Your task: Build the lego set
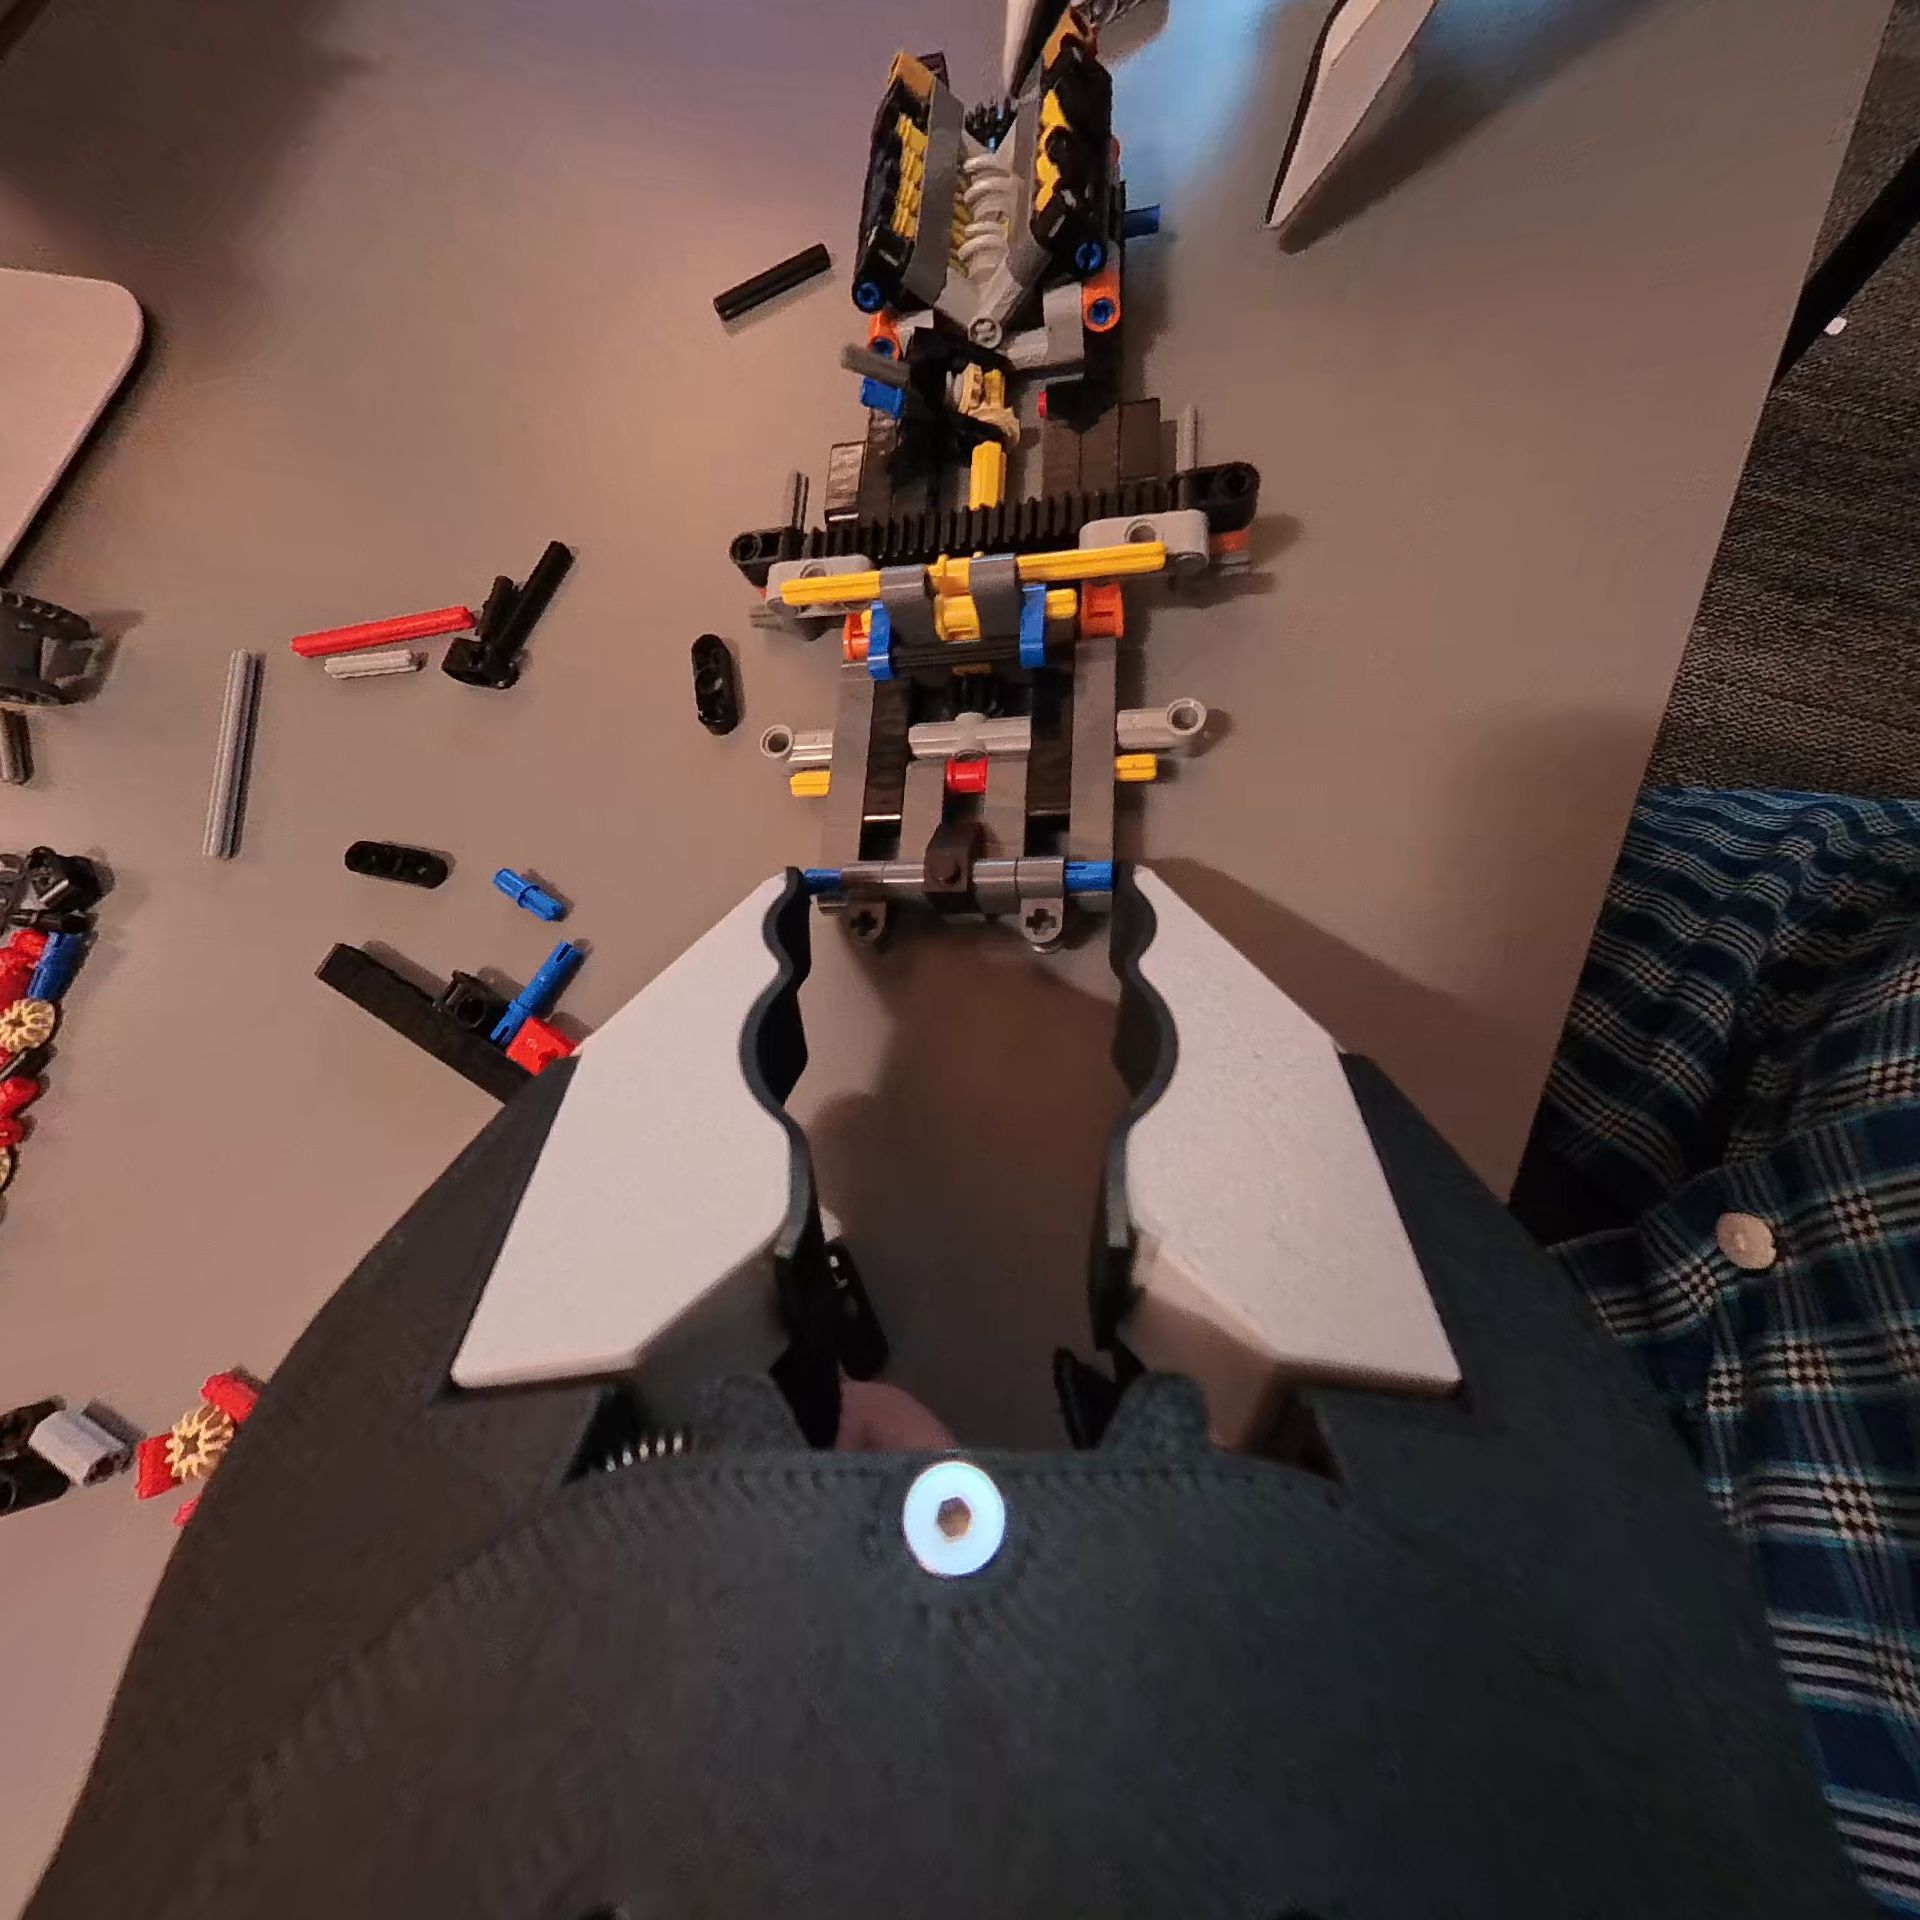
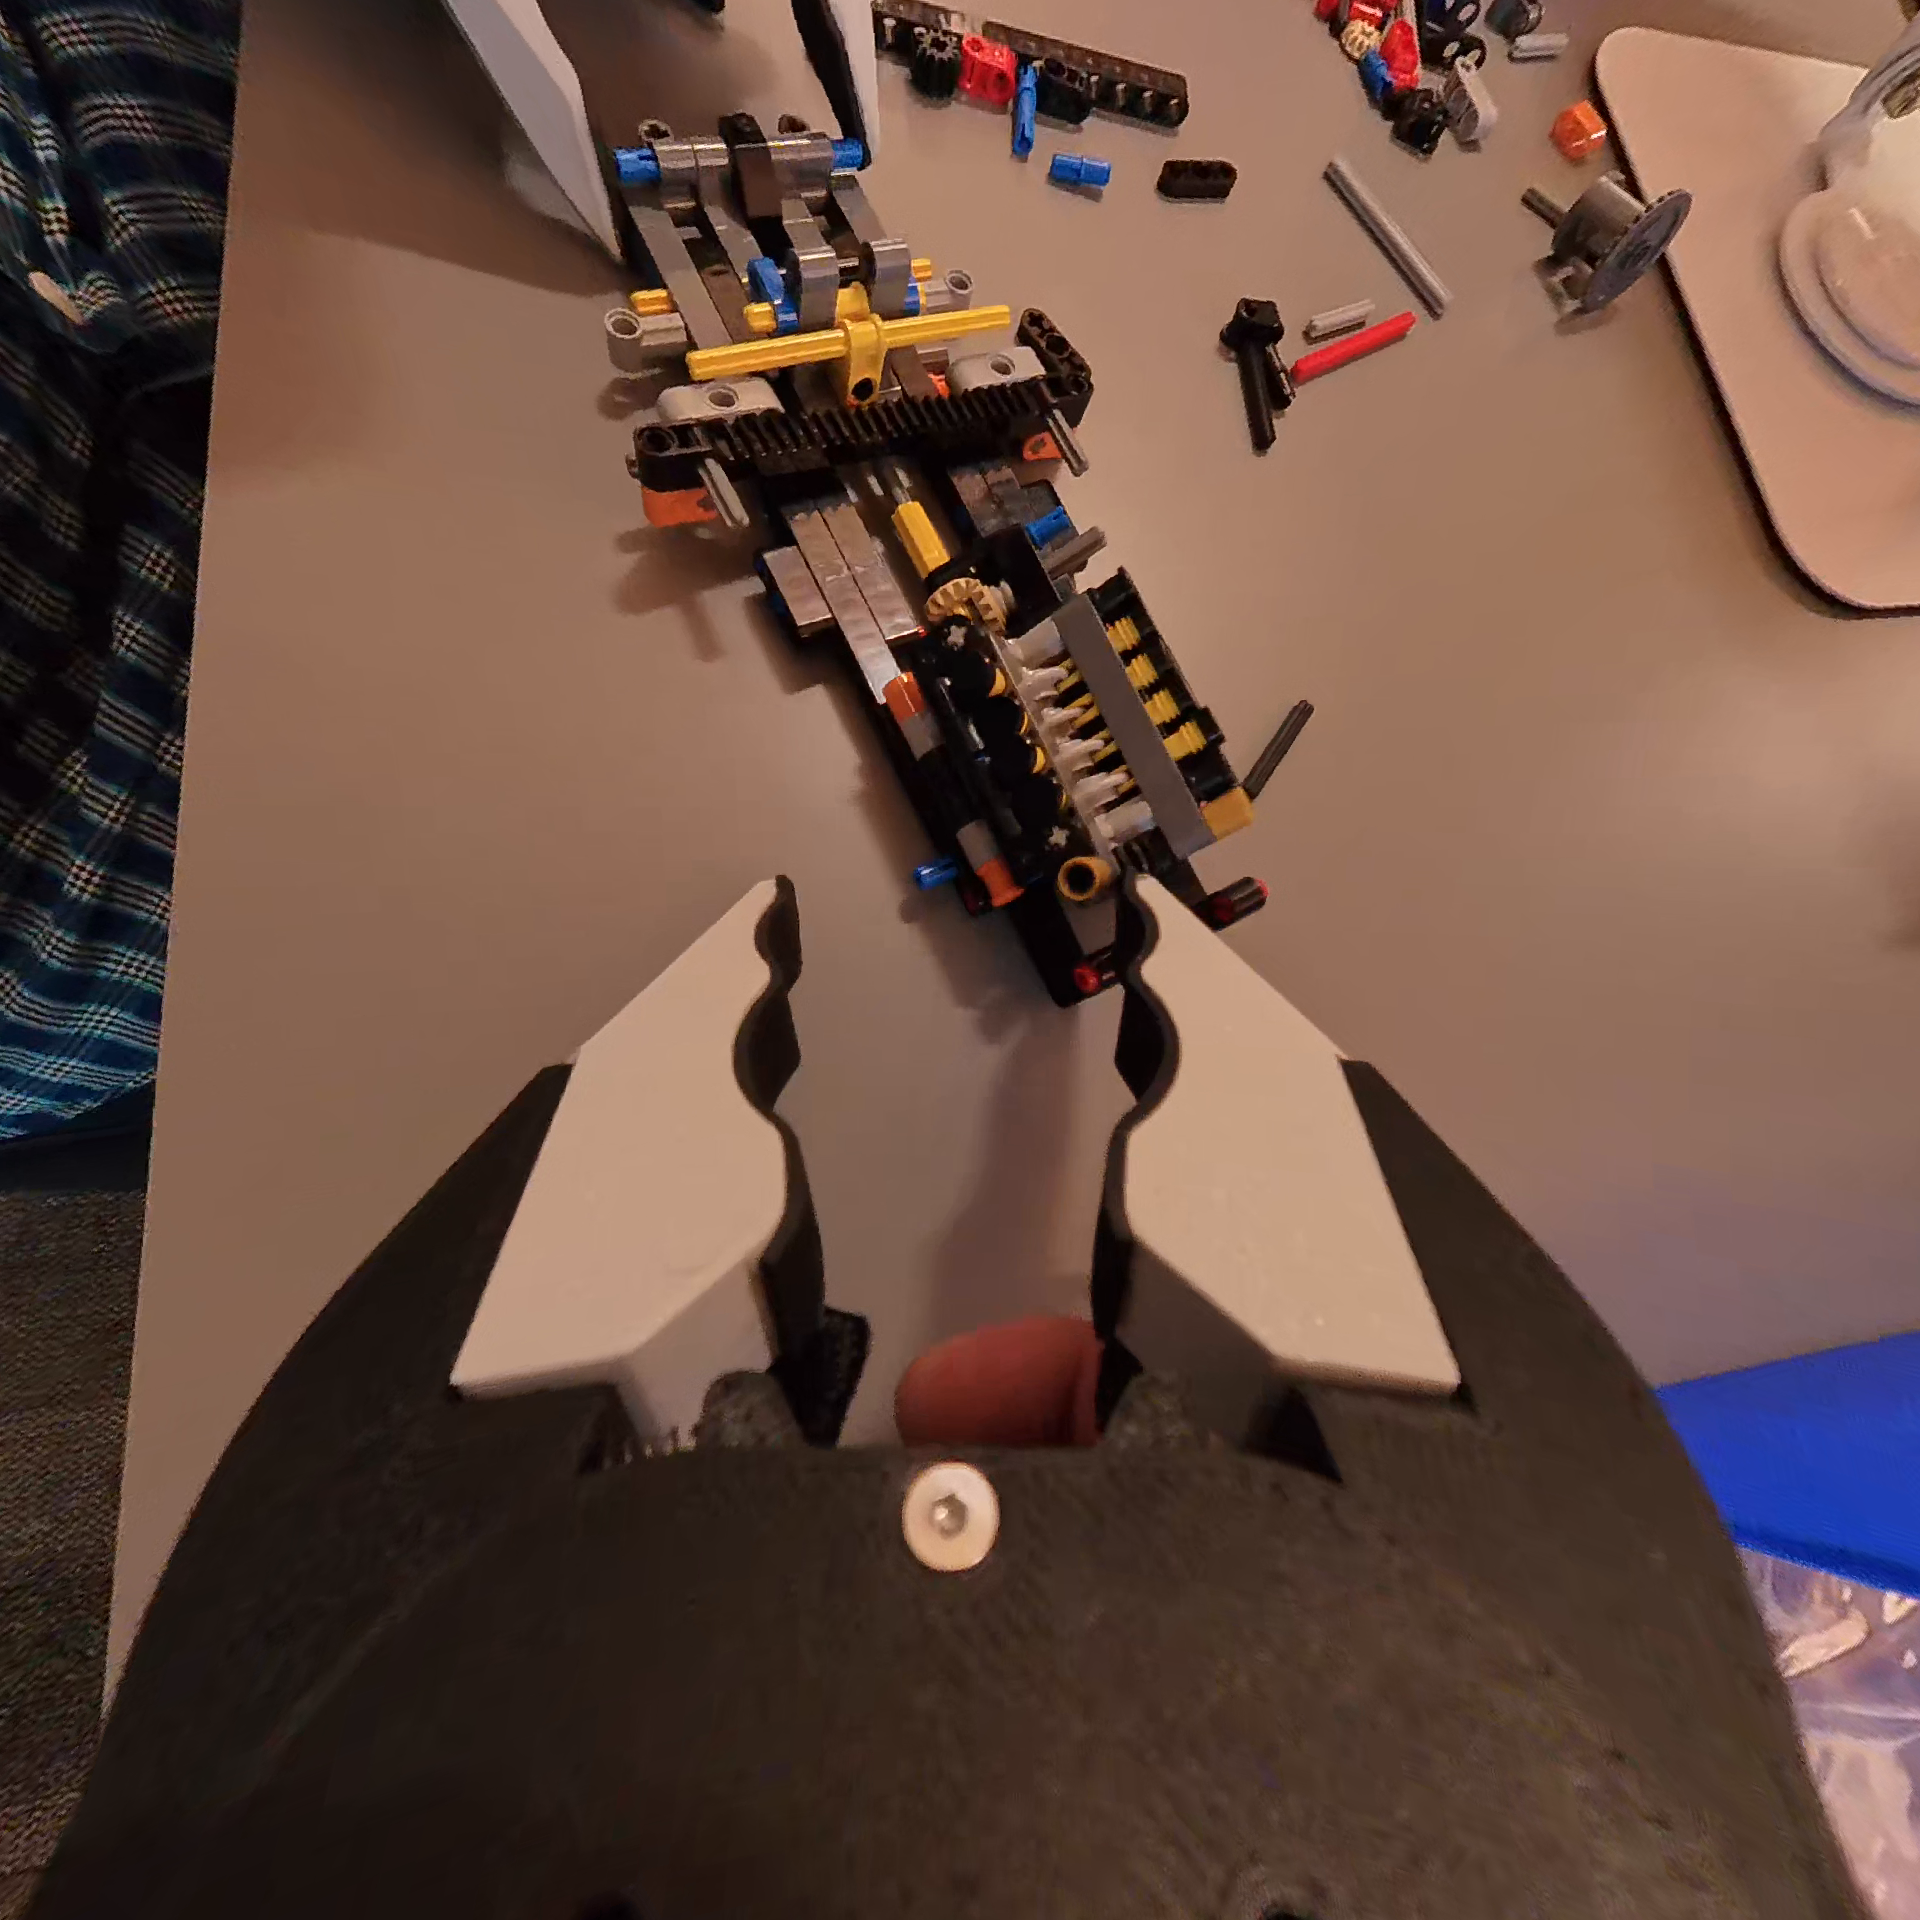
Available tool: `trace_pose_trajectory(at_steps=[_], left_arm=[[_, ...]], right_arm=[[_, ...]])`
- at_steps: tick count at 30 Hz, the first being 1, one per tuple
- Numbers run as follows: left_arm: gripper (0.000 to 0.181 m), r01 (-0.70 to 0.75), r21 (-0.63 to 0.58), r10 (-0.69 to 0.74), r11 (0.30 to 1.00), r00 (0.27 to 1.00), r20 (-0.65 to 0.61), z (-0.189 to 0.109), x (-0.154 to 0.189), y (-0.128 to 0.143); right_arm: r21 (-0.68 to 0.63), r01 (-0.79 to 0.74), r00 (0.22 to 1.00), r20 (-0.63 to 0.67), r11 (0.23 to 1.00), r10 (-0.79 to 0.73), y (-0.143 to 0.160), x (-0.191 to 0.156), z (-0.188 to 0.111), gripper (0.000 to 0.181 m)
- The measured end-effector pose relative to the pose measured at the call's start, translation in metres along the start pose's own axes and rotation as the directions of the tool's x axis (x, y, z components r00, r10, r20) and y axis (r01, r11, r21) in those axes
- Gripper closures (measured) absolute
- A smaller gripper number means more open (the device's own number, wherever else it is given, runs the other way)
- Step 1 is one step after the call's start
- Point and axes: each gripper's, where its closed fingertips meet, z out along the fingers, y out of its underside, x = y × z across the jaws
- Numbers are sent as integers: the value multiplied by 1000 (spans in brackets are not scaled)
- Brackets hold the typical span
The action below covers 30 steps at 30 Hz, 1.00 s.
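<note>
While both the left gripper [image 1: 956,894] and right gripper [image 2: 961,899] stand released at its ends, the lego chassis [image 1: 977,582] looks light but fragile; hold its stiff side beams.

Pretty dim, warm indoor light in both views, so the grey desk [image 1: 520,260] comes out brownish-pink. In the left wrist view a cooler bluish patch sits at the top edge by the white thing [image 1: 1340,114]. Shadows are soft: the lego model [image 2: 883,499] drops a blurry one toward the left, and the fingers [image 1: 665,1122] leave a dark patch on the desk between them. Some glare on the model's shiny dark tiles and on the screw washer [image 2: 950,1515]. Focus is decent in the middle, while the plaid sleeve [image 2: 94,623] and the loose parts [image 1: 42,997] get smeared and stretched by the fisheye toward the edges.
</note>
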Motion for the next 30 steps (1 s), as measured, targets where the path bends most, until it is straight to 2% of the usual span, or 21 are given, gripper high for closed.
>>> trace_pose_trajectory(at_steps=[8,14,20,23,25,30], left_arm=[[124,0,-1,0,1000,1000,0,0,0,0],[125,-2,2,2,1000,1000,0,0,0,0],[124,-2,0,2,1000,1000,-2,1,1,0],[125,-2,0,2,1000,1000,-1,1,1,0],[125,-2,0,2,1000,1000,-2,1,1,0],[125,-2,0,2,1000,1000,-4,1,1,0]], right_arm=[[12,-5,1000,-5,1000,5,-3,3,6,113],[7,5,1000,10,1000,-6,-1,0,-2,127],[18,-5,1000,-7,1000,5,-4,5,2,117],[10,1,1000,-5,1000,-1,-3,3,3,118],[10,-1,1000,7,1000,0,-2,2,0,125],[14,-5,1000,-9,1000,5,-3,5,-3,120]])
